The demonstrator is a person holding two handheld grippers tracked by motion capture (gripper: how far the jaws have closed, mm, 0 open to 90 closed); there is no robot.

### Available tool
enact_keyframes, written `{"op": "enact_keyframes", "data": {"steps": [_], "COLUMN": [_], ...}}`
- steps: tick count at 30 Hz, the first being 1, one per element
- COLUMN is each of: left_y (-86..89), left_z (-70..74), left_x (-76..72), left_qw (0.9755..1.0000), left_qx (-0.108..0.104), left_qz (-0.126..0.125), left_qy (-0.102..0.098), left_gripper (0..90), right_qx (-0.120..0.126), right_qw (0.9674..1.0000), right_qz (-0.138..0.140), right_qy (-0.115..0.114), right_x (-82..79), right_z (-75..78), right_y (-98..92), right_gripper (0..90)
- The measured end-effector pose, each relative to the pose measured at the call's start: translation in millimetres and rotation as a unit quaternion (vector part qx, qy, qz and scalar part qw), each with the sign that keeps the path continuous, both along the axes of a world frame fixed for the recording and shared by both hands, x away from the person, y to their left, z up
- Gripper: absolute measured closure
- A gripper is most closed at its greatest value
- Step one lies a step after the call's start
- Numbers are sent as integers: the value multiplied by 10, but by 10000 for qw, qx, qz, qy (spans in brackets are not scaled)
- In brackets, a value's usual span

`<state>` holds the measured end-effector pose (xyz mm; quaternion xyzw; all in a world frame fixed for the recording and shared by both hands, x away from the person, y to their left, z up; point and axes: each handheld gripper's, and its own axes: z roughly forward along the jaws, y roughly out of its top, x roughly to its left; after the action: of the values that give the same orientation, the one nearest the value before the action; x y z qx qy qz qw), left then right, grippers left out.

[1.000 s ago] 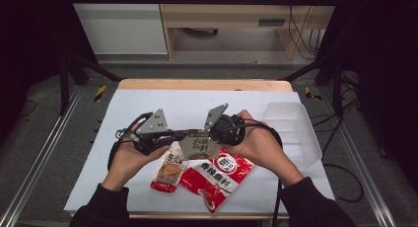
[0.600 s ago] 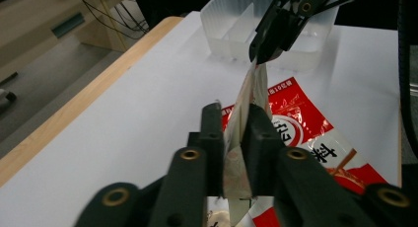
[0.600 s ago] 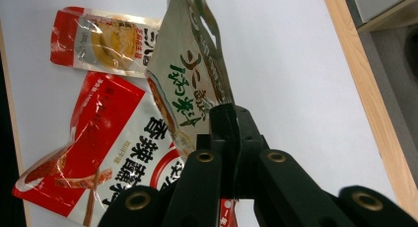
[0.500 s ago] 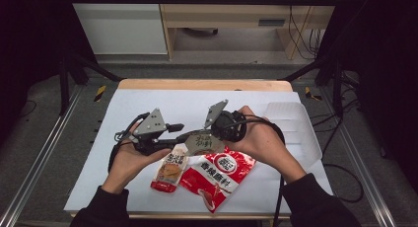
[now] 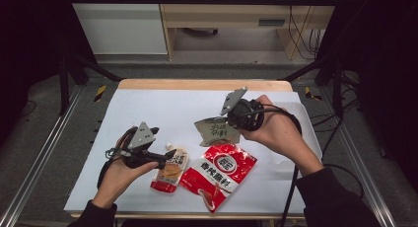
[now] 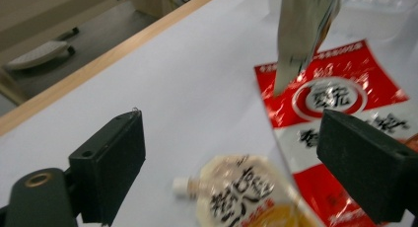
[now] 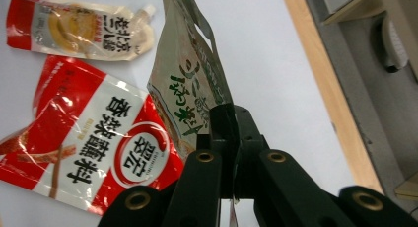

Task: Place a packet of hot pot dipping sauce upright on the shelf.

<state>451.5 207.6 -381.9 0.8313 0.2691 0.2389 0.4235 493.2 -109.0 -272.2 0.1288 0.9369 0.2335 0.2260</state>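
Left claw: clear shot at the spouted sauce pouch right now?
Probably yes. The left claw has just opened, nothing between its jaws, and the spouted sauce pouch lies uncovered on the table straight ahead.

Left gripper [image 5: 166,158]: near left, low, jaws just opened wide, nothing between
Right gripper [image 5: 227,121]: farther right, raised, jaws pinched together
Forearms: enter from near edge

A pale beige flat foil packet [image 5: 216,132] carries dark green script. A glossy red plastic bag [image 5: 220,172] shows a white band, bold black characters and a red-and-white round emblem. A cream spouted sauce pouch [image 5: 171,169] has a white cap, black lettering, an orange-yellow picture and a red bottom edge. A white table sheet [image 5: 162,108] has a light wooden rim.
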Motion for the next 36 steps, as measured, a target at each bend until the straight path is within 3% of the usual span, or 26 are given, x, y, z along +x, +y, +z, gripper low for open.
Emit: {"op": "enact_keyframes", "data": {"steps": [2, 7, 10, 14, 20, 36], "left_y": [161, 314, 438, 498, 598, 759], "left_z": [-160, -303, -411, -475, -512, -586], "left_x": [-55, -105, -128, -123, -120, -107], "left_qw": [9996, 9991, 9981, 9979, 9967, 9917], "left_qx": [-107, -16, -144, -57, -96, -113], "left_qz": [237, 402, 566, 620, 784, 1265], "left_qy": [91, 165, 169, 201, 180, 183], "left_gripper": [96, 77, 73, 66, 55, 54], "right_qx": [67, 224, 260, 282, 315, 432], "right_qw": [9999, 9992, 9985, 9979, 9970, 9915], "right_qz": [-7, -137, -242, -325, -440, -910], "right_qy": [-125, -300, -423, -480, -557, -824], "right_x": [26, 66, 67, 69, 90, 155], "right_z": [89, 225, 288, 330, 382, 453], "right_y": [-113, -304, -403, -482, -626, -1063], "right_gripper": [900, 900, 900, 900, 900, 900]}}
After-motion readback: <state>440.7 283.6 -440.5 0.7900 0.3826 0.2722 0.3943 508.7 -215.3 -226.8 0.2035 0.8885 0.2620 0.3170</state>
